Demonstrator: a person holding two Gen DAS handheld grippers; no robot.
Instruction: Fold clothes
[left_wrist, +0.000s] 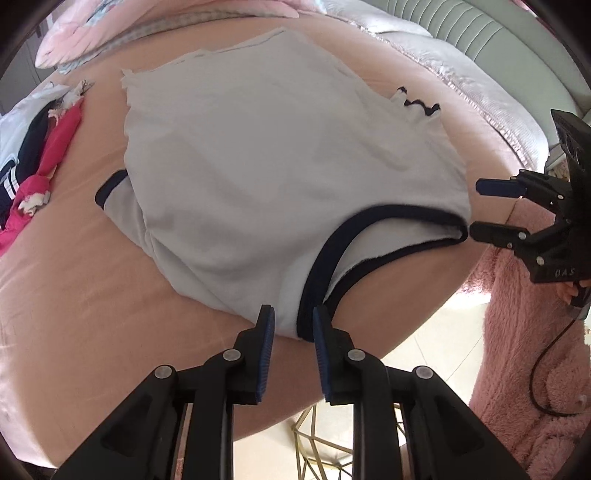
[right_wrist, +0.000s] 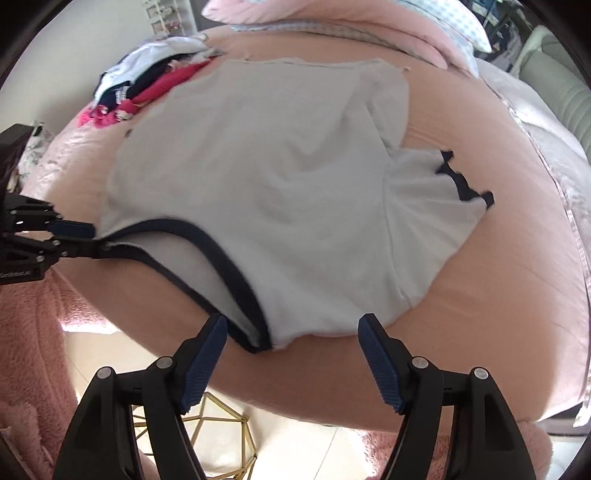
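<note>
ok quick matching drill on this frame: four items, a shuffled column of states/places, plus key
1 left hand-held gripper
2 right hand-held gripper
3 clothes pile
4 wire frame

A gold, below the bed's edge
B jaws wide apart
C straddles the white shirt's navy-trimmed edge
D pink and navy, on the bed beside the shirt

Pairs: 1-C, 2-B, 3-D, 4-A

shirt: soft matt white cloth, dark knitted trim
bed: smooth pink fabric sheet, faint sheen
rug: shaggy pink pile
left gripper: matt black plastic, ribbed blue pads, metal pins
stool: glossy gold metal wire
</note>
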